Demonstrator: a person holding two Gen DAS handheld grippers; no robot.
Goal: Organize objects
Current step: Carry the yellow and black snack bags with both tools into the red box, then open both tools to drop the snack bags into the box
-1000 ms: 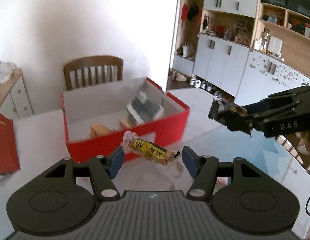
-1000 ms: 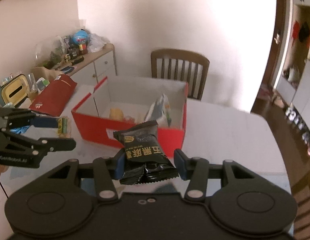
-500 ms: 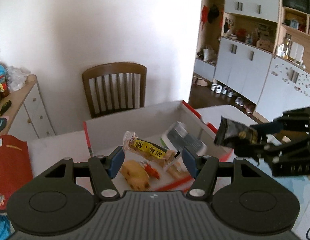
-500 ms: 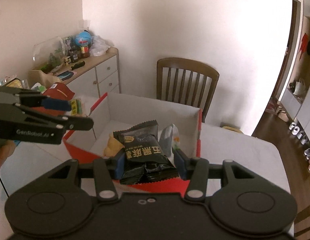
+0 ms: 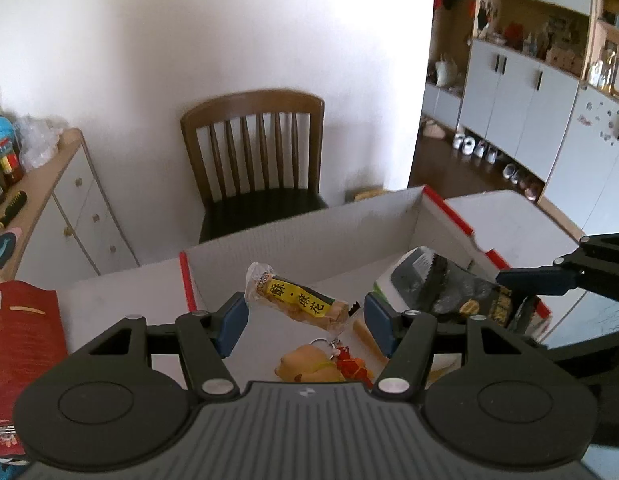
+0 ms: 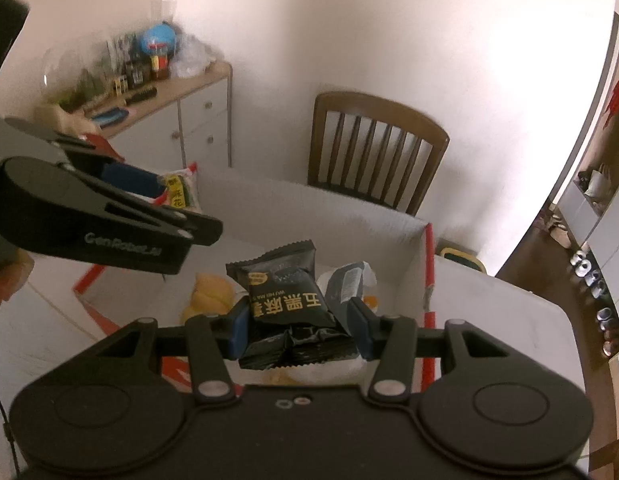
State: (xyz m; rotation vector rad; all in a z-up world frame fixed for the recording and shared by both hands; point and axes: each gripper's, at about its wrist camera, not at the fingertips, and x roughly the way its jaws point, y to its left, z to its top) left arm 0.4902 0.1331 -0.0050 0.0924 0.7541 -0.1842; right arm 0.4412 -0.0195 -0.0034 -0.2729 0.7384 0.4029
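My left gripper (image 5: pixel 305 318) is shut on a clear snack pack with a yellow label (image 5: pixel 295 299) and holds it above the open red box (image 5: pixel 305 240). My right gripper (image 6: pixel 297 326) is shut on a black snack packet (image 6: pixel 287 300), also over the red box (image 6: pixel 428 272). The right gripper (image 5: pixel 549 280) with the black packet (image 5: pixel 461 292) shows at the right of the left wrist view. The left gripper (image 6: pixel 157 196) with the yellow snack (image 6: pixel 180 192) shows at the left of the right wrist view. Inside the box lie a yellow toy (image 5: pixel 309 364), a grey-green pouch (image 6: pixel 347 280) and other snacks.
The box stands on a white table (image 5: pixel 509 220). A wooden chair (image 5: pixel 257 152) stands behind it against the wall. A red bag (image 5: pixel 25 340) lies on the table to the left. A sideboard (image 6: pixel 181 100) with clutter stands at far left. Cabinets (image 5: pixel 529 92) line the right.
Both grippers have moved forward from the table's near side to over the box, each still holding its snack. The box interior now fills the lower views.
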